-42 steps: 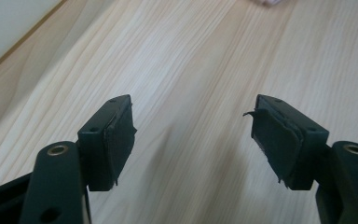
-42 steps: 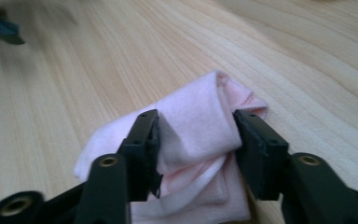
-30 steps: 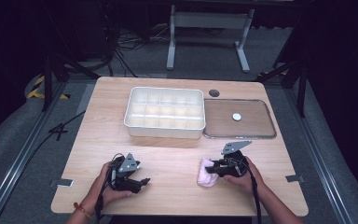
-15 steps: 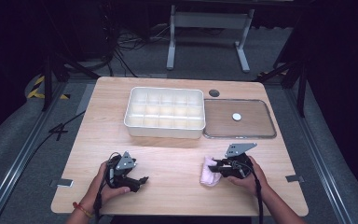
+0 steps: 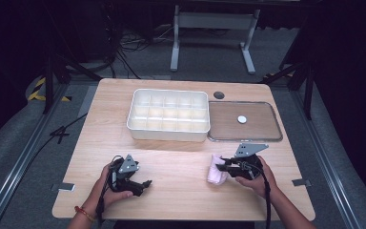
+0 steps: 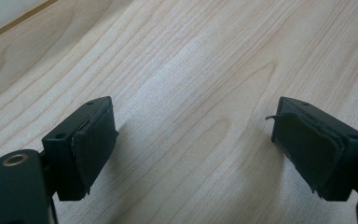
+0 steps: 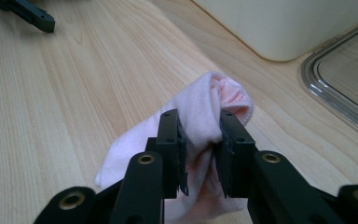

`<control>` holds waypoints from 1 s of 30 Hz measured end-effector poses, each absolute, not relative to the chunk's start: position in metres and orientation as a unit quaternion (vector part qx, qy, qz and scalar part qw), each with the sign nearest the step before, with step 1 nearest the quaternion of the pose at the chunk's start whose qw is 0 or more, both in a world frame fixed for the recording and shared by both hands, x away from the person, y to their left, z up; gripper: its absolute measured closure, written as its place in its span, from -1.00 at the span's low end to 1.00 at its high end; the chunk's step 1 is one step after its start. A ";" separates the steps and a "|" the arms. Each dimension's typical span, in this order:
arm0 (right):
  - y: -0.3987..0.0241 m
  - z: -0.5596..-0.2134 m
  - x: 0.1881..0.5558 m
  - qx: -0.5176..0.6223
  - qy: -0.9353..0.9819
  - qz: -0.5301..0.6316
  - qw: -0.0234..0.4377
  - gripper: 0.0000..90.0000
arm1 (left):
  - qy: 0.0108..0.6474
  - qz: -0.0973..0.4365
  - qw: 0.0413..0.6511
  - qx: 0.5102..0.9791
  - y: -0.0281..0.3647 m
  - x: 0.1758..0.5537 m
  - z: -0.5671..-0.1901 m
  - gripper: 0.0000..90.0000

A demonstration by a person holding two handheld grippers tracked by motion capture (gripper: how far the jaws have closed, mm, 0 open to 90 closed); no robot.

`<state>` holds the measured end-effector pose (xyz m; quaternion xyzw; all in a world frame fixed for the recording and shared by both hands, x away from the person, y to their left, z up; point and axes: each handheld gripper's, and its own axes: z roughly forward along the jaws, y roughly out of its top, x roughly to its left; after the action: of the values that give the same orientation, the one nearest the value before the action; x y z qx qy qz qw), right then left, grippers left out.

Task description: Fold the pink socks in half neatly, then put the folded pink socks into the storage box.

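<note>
Right gripper (image 5: 222, 167), black, two-jawed, is pinching a soft pale-pink sock (image 5: 216, 170) near the front right of the light wooden table (image 5: 181, 157). In the right gripper view the jaws are pressing a bunched fold of the pink sock (image 7: 205, 121) between their pads, the ribbed cuff is poking up past the jaw tips, and the rest of the fabric is trailing down onto the wood toward the camera. The sock is lying just in front of the clear, rounded-corner plastic lid (image 5: 245, 121), apart from it, with a strip of bare table between.

Left gripper (image 5: 140, 183), the same black make, is resting low over the front left of the table in the person's left hand (image 5: 107, 186). Its jaws have just been opening and are now standing spread wide; in the left gripper view (image 6: 193, 140) nothing is sitting between the pads (bare wood grain there).

Farther back, a white rectangular plastic organiser box (image 5: 168, 114) with a grid of compartments is sitting at the table's centre, its right side touching or just beside the lid; which one, I cannot tell. A small white round disc (image 5: 241, 119) is lying on that lid. The two grippers are sitting well apart.
</note>
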<state>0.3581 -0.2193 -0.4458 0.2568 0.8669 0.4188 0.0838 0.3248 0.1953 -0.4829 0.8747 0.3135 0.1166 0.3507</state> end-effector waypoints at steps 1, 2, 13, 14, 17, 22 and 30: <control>-0.219 -0.445 0.358 0.257 0.866 0.420 0.084 0.62 | 0.313 0.116 0.351 0.875 0.195 0.325 -0.483 -0.69; -0.220 -0.444 0.359 0.258 0.865 0.421 0.088 0.62 | 0.309 0.121 0.349 0.877 0.196 0.325 -0.483 -0.69; -0.227 -0.436 0.358 0.263 0.857 0.429 0.111 0.62 | 0.318 0.121 0.350 0.873 0.195 0.323 -0.483 -0.68; -0.229 -0.435 0.359 0.263 0.857 0.429 0.114 0.62 | 0.318 0.121 0.350 0.873 0.195 0.323 -0.483 -0.68; -0.232 -0.432 0.359 0.265 0.853 0.434 0.120 0.62 | 0.319 0.121 0.350 0.872 0.195 0.323 -0.483 -0.68; -0.236 -0.431 0.360 0.268 0.850 0.436 0.125 0.62 | 0.319 0.121 0.351 0.872 0.195 0.323 -0.483 -0.68; -0.243 -0.429 0.355 0.272 0.845 0.439 0.139 0.62 | 0.318 0.121 0.351 0.873 0.195 0.323 -0.483 -0.68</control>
<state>0.3554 -0.2431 -0.4286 0.2725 0.8451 0.4386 0.1389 0.3231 0.1953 -0.4830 0.8725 0.3182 0.1207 0.3506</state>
